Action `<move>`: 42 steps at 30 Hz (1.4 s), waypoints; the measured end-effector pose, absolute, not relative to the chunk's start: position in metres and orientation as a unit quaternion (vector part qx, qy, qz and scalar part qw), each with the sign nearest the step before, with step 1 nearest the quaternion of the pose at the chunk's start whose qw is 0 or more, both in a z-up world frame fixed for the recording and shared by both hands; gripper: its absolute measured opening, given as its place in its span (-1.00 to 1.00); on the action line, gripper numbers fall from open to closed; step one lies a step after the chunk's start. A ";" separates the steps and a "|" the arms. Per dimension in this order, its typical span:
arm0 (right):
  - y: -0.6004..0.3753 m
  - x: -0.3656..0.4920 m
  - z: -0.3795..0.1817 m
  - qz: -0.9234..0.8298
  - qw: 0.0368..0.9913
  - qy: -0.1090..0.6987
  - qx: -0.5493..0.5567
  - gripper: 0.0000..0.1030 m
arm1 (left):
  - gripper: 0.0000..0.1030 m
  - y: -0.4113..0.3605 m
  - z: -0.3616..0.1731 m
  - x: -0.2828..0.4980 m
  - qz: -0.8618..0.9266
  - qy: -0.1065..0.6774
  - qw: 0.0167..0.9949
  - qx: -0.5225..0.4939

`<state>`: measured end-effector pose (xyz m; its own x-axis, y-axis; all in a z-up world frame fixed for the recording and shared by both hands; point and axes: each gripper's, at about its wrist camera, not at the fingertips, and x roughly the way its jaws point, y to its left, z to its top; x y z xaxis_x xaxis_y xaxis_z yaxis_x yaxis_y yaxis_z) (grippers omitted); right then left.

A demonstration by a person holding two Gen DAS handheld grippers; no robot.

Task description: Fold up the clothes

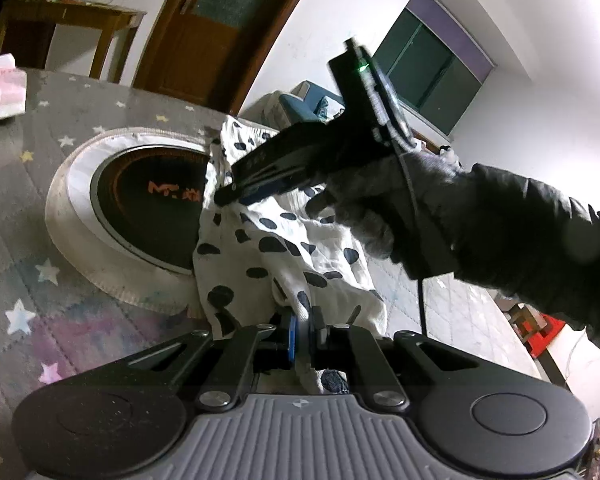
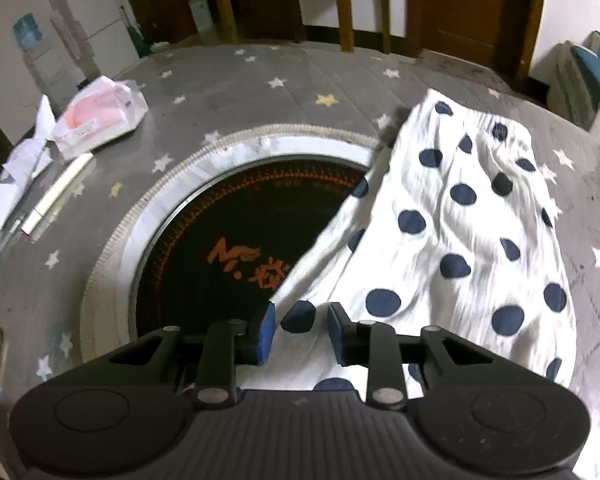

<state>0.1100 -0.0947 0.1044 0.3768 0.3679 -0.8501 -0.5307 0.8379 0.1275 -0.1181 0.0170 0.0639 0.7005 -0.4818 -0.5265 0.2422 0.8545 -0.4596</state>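
Left gripper [image 1: 305, 326]: jaws closed tight on a bunched fold of the spotted garment [image 1: 284, 248], cloth pinched between the blue pads nearest the lens.

Right gripper [image 2: 300, 330]: jaws partly apart, pads not pressing on anything; the garment [image 2: 460, 216] lies beneath and beyond them, one dark spot showing in the gap. In the left wrist view the same gripper [image 1: 230, 194] points down at the cloth, carried by a gloved hand [image 1: 384, 208] in a dark sleeve.

Garment location: spread over the right part of the star-print table cover [image 2: 260, 92], its left edge draped across the round black inset [image 2: 236, 248] with orange lettering at the table's middle.

Handling, judged: thin white woven cloth with navy spots, light, limp, wrinkles readily. It will sag from any single pinch point and drag along the cover. Not fragile, not slippery against the pads. Best held at a hem or corner, both grippers on one edge, kept taut so the fold line lands straight.

Far left edge of table: a pink plastic packet [image 2: 100, 116], crumpled paper [image 2: 28, 152], a white pen-like stick [image 2: 60, 192]. Clear of the cloth.
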 end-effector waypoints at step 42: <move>-0.148 0.043 0.122 0.256 0.849 0.462 -0.005 -0.62 | -0.81 0.055 0.074 -0.110 -0.233 0.319 0.895 -0.207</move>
<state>0.0431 -0.1482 0.1221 0.4417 0.4296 -0.7876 -0.4395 0.8690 0.2274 -0.1098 0.0549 0.0738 0.6880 -0.5483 -0.4755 0.2844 0.8065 -0.5184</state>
